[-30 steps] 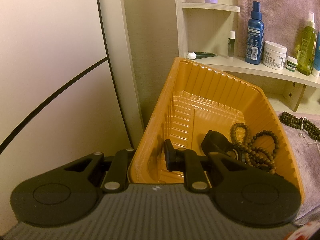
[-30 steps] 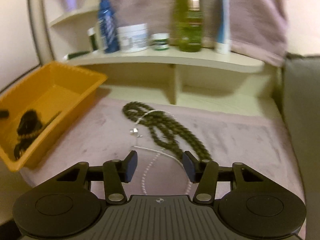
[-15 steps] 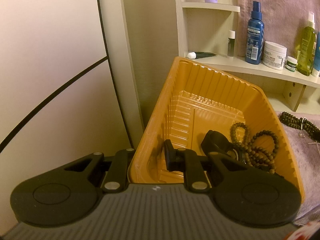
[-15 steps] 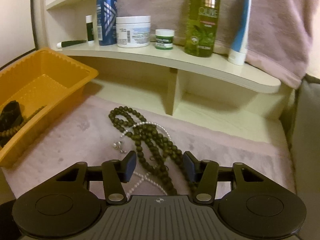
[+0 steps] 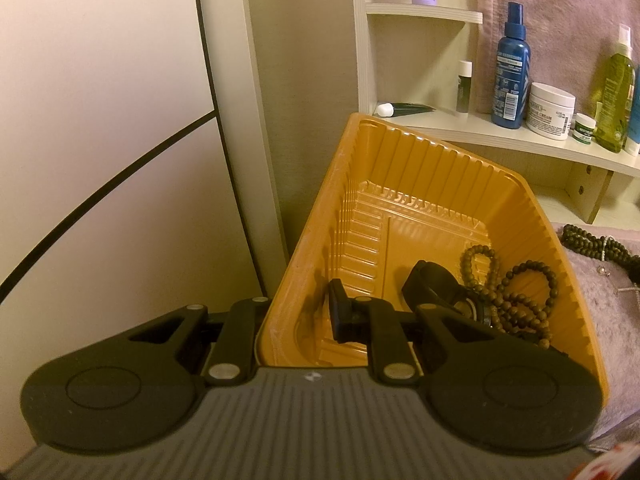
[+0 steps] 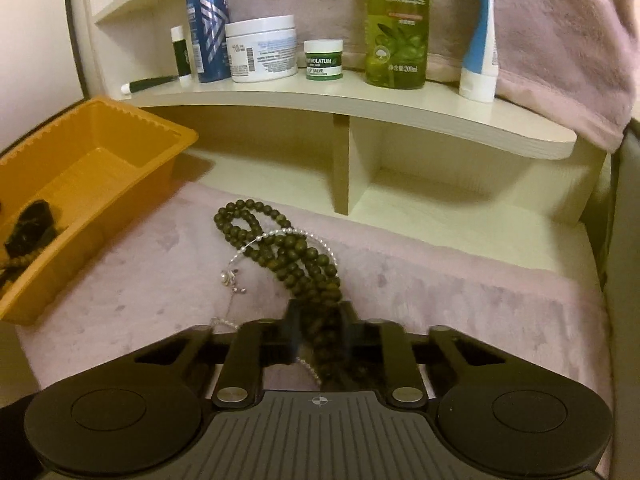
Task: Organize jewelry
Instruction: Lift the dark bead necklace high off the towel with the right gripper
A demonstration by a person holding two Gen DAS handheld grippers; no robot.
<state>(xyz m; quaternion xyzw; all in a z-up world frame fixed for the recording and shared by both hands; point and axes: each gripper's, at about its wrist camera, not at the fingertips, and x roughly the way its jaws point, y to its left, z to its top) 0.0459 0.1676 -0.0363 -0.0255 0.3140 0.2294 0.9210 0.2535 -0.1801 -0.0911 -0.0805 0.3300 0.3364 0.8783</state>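
On the pink plush mat, largest item first: one orange ribbed plastic tray sits at the far left, its left wall clamped between the closed-down fingers of the left gripper. Thin moulded plastic of this kind is judged light and flexible; the rim is the firmest hold.

One long strand of dark olive wooden beads lies bunched near the middle of the mat, its near end pinched between the fingers of the right gripper, which have closed around several runs of beads. The strand is judged limp and moderately weighty, and it should drape when lifted; a grip across the bunched section is advised.

One thin white pearl chain is looped over the olive beads. It is judged delicate and prone to snagging.

Inside the tray: one smaller brown bead strand and one black strap, probably a watch.
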